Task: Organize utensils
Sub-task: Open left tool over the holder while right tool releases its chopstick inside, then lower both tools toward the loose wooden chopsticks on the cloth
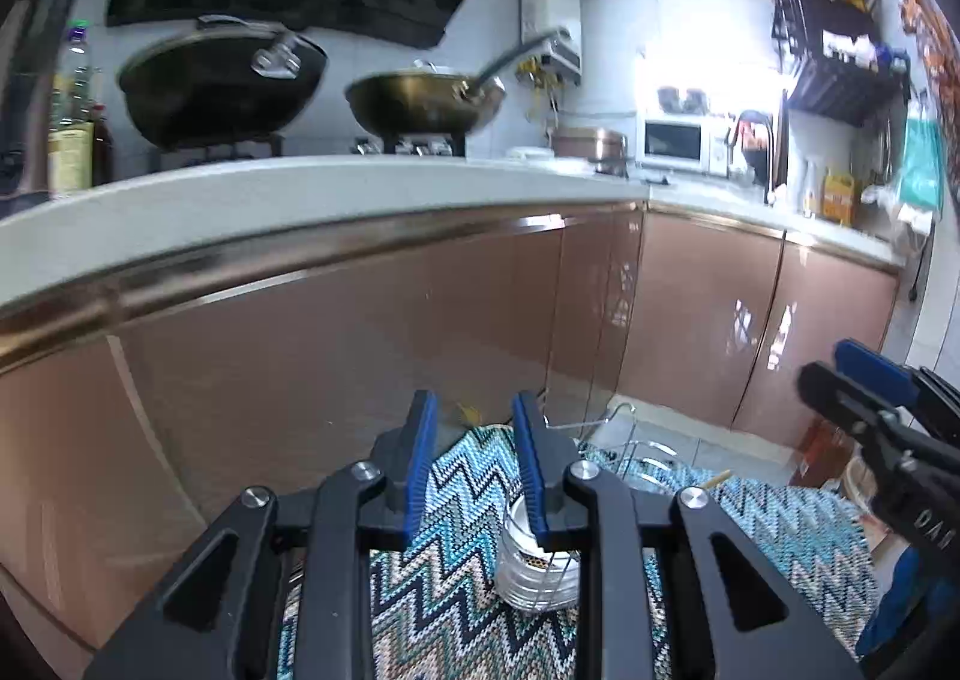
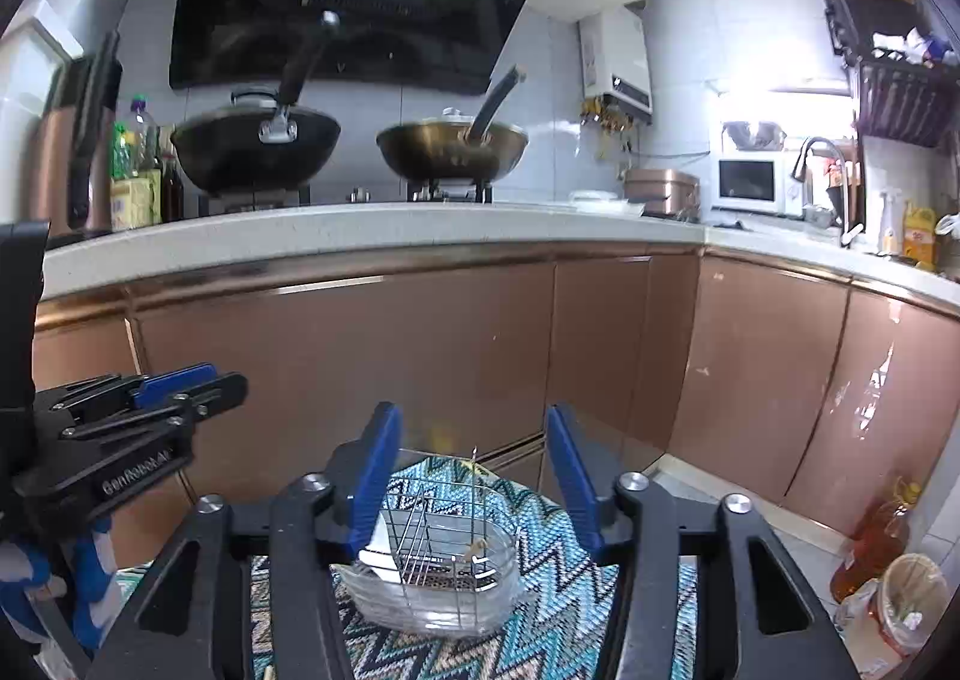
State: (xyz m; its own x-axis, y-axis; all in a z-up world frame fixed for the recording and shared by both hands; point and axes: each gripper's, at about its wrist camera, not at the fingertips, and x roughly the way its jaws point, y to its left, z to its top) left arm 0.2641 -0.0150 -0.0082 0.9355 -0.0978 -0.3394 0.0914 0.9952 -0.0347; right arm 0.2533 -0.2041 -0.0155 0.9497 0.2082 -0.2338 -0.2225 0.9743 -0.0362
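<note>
Below my right gripper [image 2: 474,476], wire rack [image 2: 444,536]; jaws wide, empty; left gripper [image 1: 474,440] jaws narrow, empty. Risk: snagging, tipping rack.

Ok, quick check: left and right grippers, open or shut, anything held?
Left gripper: open, nothing between its pads.
Right gripper: open wider, nothing held; the wire utensil rack sits below it on the mat.

2 woks [image 2: 255,152] on stove, white microwave [image 2: 750,182], zigzag mat [image 2: 552,608]

Copper-brown cabinets [image 2: 480,356] run beneath a pale countertop [image 2: 372,230]. White wall tiles [image 2: 558,98] rise behind it. Glare floods the microwave [image 2: 750,182] corner.
</note>
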